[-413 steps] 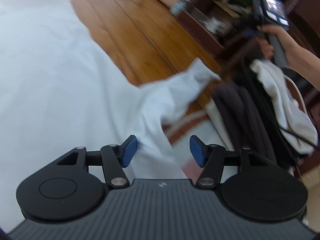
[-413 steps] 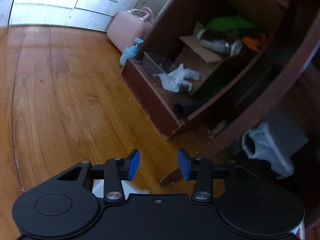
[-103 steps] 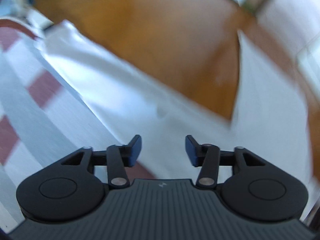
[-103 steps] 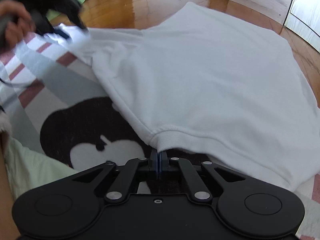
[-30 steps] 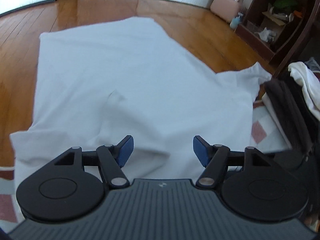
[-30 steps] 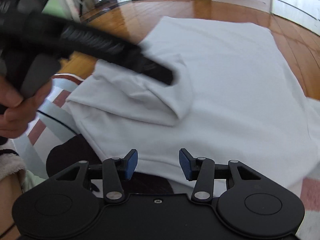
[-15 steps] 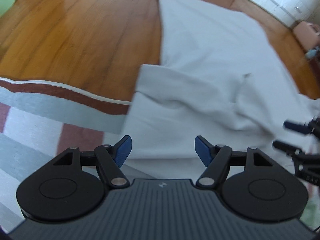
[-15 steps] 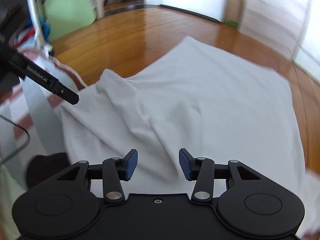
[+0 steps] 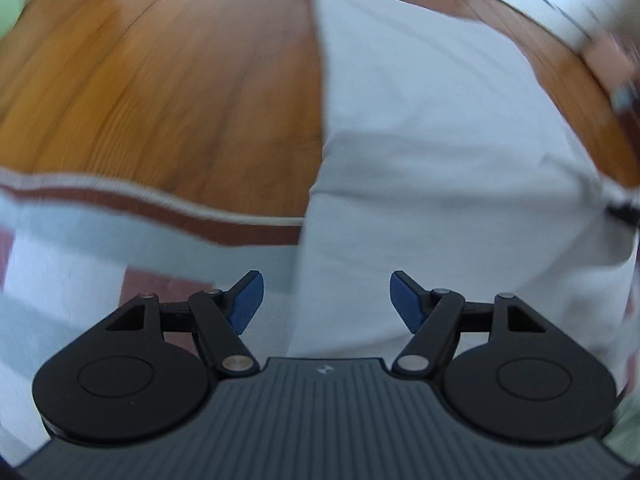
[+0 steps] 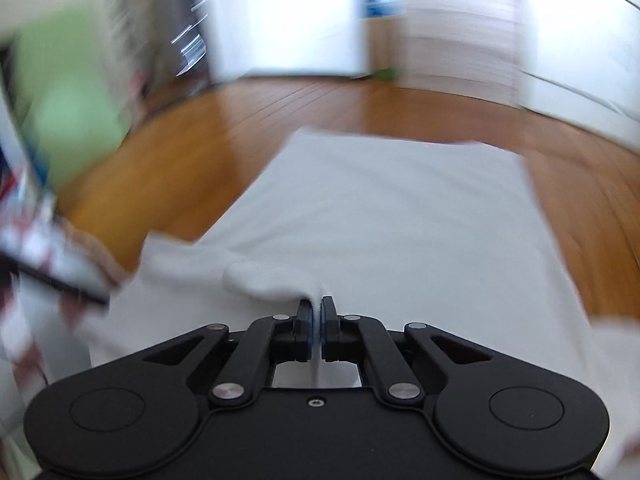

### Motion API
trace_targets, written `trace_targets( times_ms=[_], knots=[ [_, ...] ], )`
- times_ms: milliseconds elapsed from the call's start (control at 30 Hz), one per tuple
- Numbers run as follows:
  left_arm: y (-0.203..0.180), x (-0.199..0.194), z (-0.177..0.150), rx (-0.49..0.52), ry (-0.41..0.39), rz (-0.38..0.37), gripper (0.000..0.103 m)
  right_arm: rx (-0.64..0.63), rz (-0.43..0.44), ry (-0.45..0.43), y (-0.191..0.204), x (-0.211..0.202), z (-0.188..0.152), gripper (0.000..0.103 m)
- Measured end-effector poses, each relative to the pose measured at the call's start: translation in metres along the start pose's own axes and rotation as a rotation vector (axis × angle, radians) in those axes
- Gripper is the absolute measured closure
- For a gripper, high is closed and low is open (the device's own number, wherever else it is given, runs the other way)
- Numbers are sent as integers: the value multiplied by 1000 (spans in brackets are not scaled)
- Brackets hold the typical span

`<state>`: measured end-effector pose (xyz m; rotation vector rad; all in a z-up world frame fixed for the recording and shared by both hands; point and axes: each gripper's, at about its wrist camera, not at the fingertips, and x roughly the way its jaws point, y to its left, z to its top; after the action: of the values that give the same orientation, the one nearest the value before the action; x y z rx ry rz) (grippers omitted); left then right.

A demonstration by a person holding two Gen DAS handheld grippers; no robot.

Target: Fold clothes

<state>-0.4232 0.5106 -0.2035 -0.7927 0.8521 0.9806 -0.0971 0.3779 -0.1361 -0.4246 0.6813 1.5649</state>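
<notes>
Pinching a fold of the white shirt (image 10: 400, 208), the right tongs (image 10: 316, 312) have just snapped closed on it. The left tongs (image 9: 326, 300) gape wide and empty over the shirt's edge, where floor (image 9: 160, 80) meets rug (image 9: 80, 248). Best carry the fold across evenly, keeping edges aligned.

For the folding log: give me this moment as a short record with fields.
garment: white shirt, spread flat, partly on the wooden floor, partly on the striped rug
right gripper: shut, pinching a raised fold of the shirt
left gripper: open, nothing between the pads, above the shirt's edge by the rug
fold state: one sleeve area bunched near the right gripper; body not yet folded
</notes>
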Motion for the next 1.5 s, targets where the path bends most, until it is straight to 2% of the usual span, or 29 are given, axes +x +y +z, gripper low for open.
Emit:
trace_targets(
  times_ms=[67,167,267,400,467,567,600,633,700,767,867,933,967,1000,1033,1100,1167,1233,1300,1400,1433,1467,1500],
  knots=[
    [-12,5,-2,49,34,-10,30,122,-70,60,-30,-8,-25,94],
    [-20,12,-3,72,76,-12,30,253,-167,219,-67,0,-64,91],
    [-23,16,-1,84,88,-30,30,355,-176,207,-86,-8,-76,89],
    [-31,20,-1,118,105,-11,30,323,-176,206,-80,-5,-63,84],
    [-34,23,-1,133,118,-3,25,271,-184,217,-71,1,-58,73],
    [-37,29,2,139,140,-1,24,201,-247,258,-63,14,-54,73],
    [-38,31,3,142,146,0,24,176,-268,259,-64,16,-52,76],
    [-39,33,5,143,148,3,24,149,-285,255,-64,18,-51,99],
    [-40,35,9,136,145,10,24,103,-279,201,-62,12,-40,99],
    [-39,36,11,123,141,10,24,96,-241,97,-61,-8,-22,99],
    [-37,38,9,105,168,19,22,181,-169,-60,-72,-45,-10,99],
    [-35,37,7,90,184,29,21,227,-218,-20,-86,-45,-16,98],
    [-35,35,6,89,181,32,21,234,-278,40,-92,-38,-25,96],
    [-35,33,5,94,179,38,21,240,-329,104,-97,-32,-35,86],
    [-36,31,5,99,176,45,21,252,-346,152,-101,-28,-44,82],
    [-37,29,3,109,167,64,21,277,-378,239,-108,-22,-63,82],
    [-38,28,3,116,158,79,20,306,-373,227,-109,-27,-68,81],
    [-36,27,5,106,148,78,20,329,-361,224,-110,-28,-66,75],
    [-33,27,8,93,138,75,20,319,-364,216,-108,-28,-59,74],
    [-26,26,12,52,125,57,20,299,-366,205,-106,-30,-55,67],
    [-25,27,13,62,125,45,27,292,-363,205,-106,-30,-55,67],
    [-29,28,12,97,136,41,40,283,-362,210,-106,-27,-56,67],
    [-33,30,10,134,144,50,47,275,-362,214,-106,-24,-58,67]
  ],
)
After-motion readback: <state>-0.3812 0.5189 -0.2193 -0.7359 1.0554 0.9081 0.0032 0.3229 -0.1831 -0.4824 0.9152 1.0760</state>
